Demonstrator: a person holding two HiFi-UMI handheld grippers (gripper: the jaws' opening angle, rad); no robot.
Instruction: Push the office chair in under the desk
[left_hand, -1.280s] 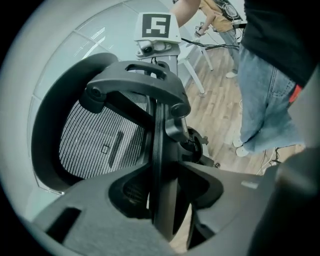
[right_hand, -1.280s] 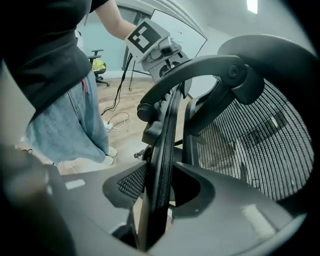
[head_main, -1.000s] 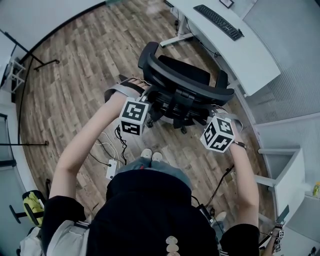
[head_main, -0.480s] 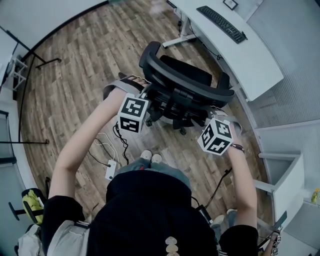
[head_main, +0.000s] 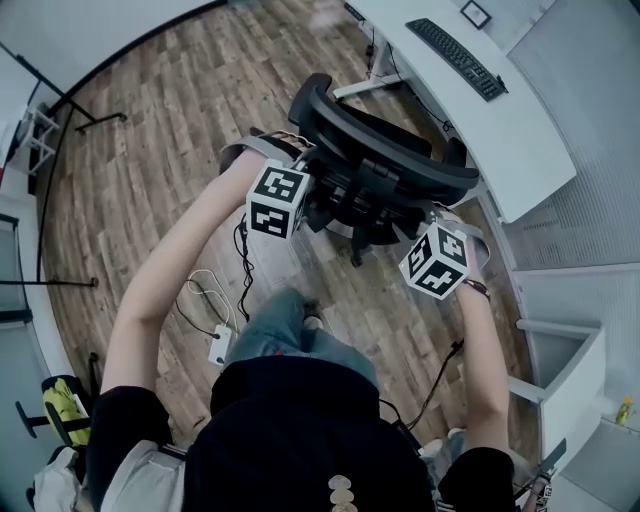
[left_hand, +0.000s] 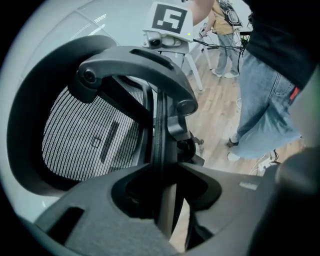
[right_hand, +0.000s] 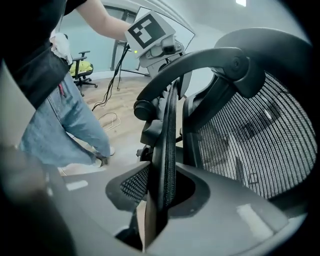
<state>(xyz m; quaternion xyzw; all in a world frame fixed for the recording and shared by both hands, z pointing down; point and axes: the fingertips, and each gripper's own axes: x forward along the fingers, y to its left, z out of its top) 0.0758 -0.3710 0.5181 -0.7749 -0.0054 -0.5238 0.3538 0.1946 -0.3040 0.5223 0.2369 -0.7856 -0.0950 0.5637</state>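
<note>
Black mesh and plastic make up the office chair. It stands on the wood floor just beside the white desk, not under it yet. Its back faces the person. The left gripper holds one side edge of the chair back tight between its jaws. The right gripper has the other side edge between its jaws (they are closing on it and touch it). A keyboard lies on the desk.
</note>
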